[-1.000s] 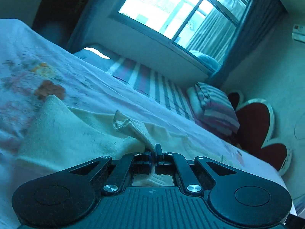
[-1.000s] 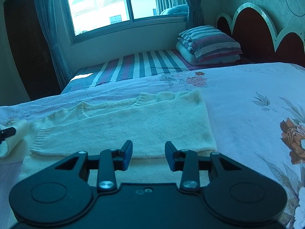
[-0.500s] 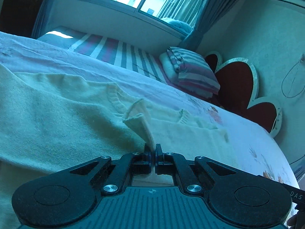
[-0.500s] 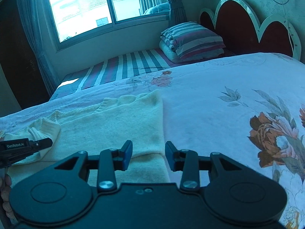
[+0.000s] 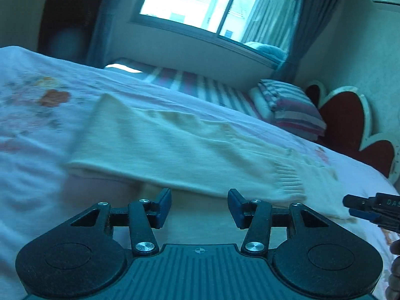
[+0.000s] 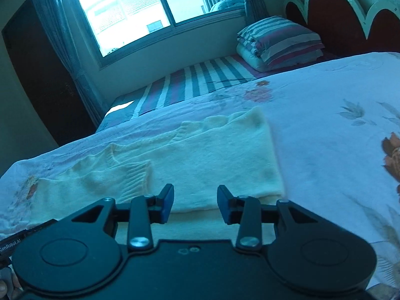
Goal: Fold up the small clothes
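While the left wrist view is blurred, the left tool (image 5: pixel 199 206) fills the lower middle of the frame, tipped down toward the bed, its blue-padded jaws having just been opening and now spread with nothing between them. Just past the pads lies the cream sweater (image 5: pixel 175 150), stretched from the centre left to the lower right across the floral bedspread (image 5: pixel 32 135), with a sleeve folded over its body and the ribbed cuff (image 5: pixel 287 177) at the lower right. At the right edge the tip of the right tool (image 5: pixel 360 206) pokes in just beside that cuff, with part of a hand (image 5: pixel 395 250) below it. Behind are a striped mattress (image 5: pixel 200 85), a folded striped quilt (image 5: pixel 290 107), a red scalloped headboard (image 5: pixel 350 125), a window (image 5: pixel 200 2) and curtains (image 5: pixel 300 20).

In the right wrist view the right tool (image 6: pixel 195 205) sits low in the frame, also angled downward, jaws parted and holding nothing, its pads over the sweater's (image 6: pixel 200 155) near edge; whether they touch the cloth I cannot tell. The sweater lies across the centre, neckline toward the window (image 6: pixel 140 7), the folded sleeve's cuff (image 6: pixel 137 175) left of centre. A dark edge of the left tool (image 6: pixel 15 242) shows at the lower left. The bedspread (image 6: pixel 337 137) runs right, the quilt (image 6: pixel 280 40) and headboard (image 6: pixel 350 12) at the upper right.
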A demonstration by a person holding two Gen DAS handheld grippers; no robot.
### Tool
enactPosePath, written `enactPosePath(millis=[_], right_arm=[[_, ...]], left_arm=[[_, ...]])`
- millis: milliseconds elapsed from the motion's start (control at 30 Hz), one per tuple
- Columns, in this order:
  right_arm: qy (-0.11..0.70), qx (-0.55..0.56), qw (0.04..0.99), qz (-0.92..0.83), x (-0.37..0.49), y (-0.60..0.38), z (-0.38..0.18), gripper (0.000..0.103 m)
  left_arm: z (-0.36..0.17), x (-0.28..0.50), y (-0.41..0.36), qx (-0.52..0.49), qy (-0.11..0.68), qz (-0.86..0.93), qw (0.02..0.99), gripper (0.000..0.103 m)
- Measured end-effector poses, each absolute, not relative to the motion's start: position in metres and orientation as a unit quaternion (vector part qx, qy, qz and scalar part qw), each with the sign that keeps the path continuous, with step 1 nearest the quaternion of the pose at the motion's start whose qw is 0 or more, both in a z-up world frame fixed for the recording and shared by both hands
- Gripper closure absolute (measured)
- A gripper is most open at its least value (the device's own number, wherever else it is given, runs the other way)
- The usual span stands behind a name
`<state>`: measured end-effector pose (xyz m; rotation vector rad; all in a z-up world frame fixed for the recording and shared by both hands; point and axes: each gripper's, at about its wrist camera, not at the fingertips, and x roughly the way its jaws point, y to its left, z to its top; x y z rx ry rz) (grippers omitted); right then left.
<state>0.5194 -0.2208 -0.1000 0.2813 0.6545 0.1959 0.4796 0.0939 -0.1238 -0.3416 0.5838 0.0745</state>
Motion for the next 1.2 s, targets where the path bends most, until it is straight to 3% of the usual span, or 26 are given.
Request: enactPosePath(millis=[167, 400, 433, 533, 633, 1200], right_arm=[[0.336, 0.149, 0.922, 0.124, 0.533, -0.179, -0.114, 0.066], [0.340, 0.172, 0.914, 0.140, 0.544, -0.145, -0.122, 0.066], [0.340, 0.173, 0.913, 0.143, 0.545, -0.141, -0.122, 0.068], [0.341, 0.167, 0.912, 0.155, 0.546, -0.131, -0.121, 0.089], [0.335, 0.161, 0.917, 0.146, 0.547, -0.127, -0.118, 0.097], [0.298, 0.138, 0.941, 0.087, 0.541, -0.188, -0.097, 0.098]], left_arm=[[-0.138, 0.474, 0.139, -0.206, 0.297, 0.075, 0.929, 0.053], [-0.146, 0.494, 0.142, -0.207, 0.294, 0.067, 0.931, 0.053], [-0.146, 0.494, 0.141, -0.198, 0.294, 0.066, 0.933, 0.053], [-0.145, 0.492, 0.129, -0.146, 0.295, 0.065, 0.942, 0.053], [-0.144, 0.489, 0.127, -0.144, 0.292, 0.068, 0.943, 0.053], [-0.146, 0.489, 0.134, -0.177, 0.272, 0.095, 0.941, 0.053]])
